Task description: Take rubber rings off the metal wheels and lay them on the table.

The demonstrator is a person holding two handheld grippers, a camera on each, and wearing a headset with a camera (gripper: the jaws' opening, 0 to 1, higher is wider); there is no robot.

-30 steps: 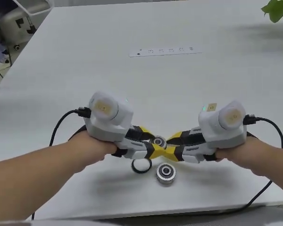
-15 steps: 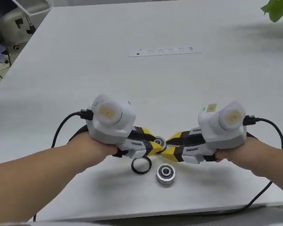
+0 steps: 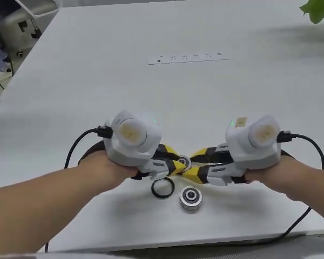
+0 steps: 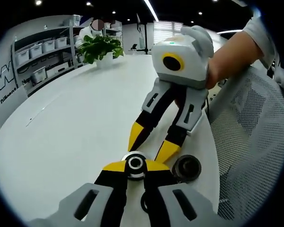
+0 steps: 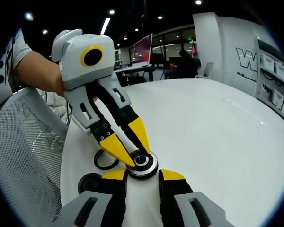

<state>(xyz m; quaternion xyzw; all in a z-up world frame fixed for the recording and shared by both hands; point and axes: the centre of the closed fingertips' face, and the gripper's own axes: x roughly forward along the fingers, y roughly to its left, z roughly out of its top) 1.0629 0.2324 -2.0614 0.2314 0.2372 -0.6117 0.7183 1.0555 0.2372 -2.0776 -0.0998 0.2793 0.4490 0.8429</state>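
I am holding the metal wheel (image 5: 142,164) lifted just above the worktop (image 3: 151,97), low in the middle of the head view, between the two grippers. The left gripper (image 4: 135,166) is doing the holding: its yellow fingers (image 4: 114,166) are pinching the wheel from both sides, so that it cannot turn or slip while the other tool works on it. The right gripper (image 5: 143,176) is coming at it head-on, nose to nose with the left, with its fingers (image 5: 173,175) spread to either side of the wheel; I cannot tell whether they are touching the rim. I judge that this opposed hold is there to let one side brace while the other peels the rubber away.

A loose rubber ring (image 3: 162,187) is lying flat on the worktop just below the grippers, and a second wheel (image 3: 190,197) is sitting right of it, near but apart, dark around its edge. I am taking that one as waiting its turn.
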